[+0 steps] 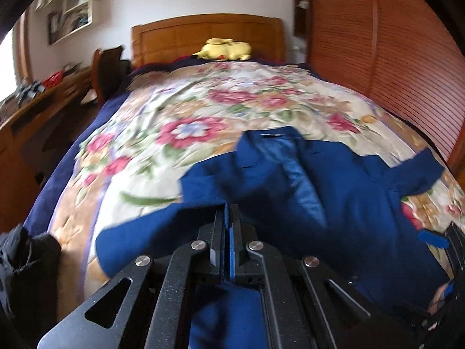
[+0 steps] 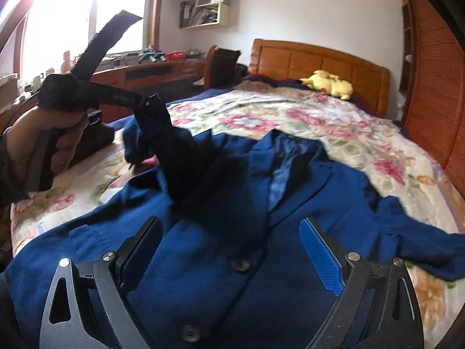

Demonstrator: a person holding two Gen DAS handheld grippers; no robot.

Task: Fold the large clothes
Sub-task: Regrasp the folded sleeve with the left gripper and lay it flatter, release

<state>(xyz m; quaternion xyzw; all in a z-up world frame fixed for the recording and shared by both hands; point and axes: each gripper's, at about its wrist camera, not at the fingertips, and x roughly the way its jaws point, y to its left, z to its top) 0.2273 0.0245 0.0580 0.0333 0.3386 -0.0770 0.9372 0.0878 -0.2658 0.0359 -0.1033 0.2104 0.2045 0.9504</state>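
Left wrist view shows your left fingers clenched on a fold of the blue jacket, the cloth pinched between the pads. Ahead of those fingers the jacket lies front-up on the bed, collar away from you, one sleeve stretched off to the right. Beyond the collar a floral quilt covers the bed up to a wooden headboard, where a yellow plush rests. Left of the fingers stands a wooden counter with a chair beside it, under a wall shelf. Slatted wooden doors fill the right side.

Right wrist view has your right fingers released, spread wide above the jacket's buttoned front, nothing between them. To their upper left, your left hand holds its gripper, with jacket cloth raised off the bed. A bright window sits behind it.
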